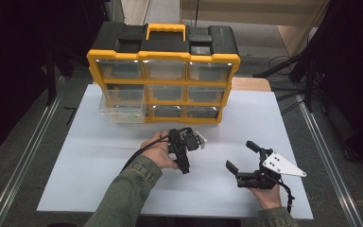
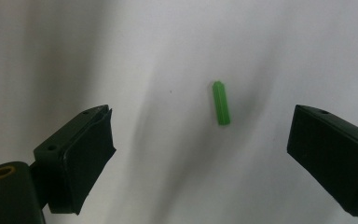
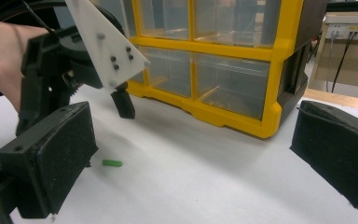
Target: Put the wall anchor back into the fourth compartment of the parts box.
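Hovering left gripper [image 2: 200, 135], jaws spread wide to straddle green plastic peg [image 2: 221, 103] lying flat mid-surface on white table [image 1: 99, 156] before yellow organizer [image 1: 163, 71], one drawer [image 1: 123, 111] pulled out; right gripper [image 1: 246, 163] idling spread near front edge.

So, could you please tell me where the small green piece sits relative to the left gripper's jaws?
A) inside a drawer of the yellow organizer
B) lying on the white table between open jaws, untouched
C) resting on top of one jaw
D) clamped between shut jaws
B: in the left gripper view the green piece lies on the white table, with the left gripper open around it and neither jaw touching.
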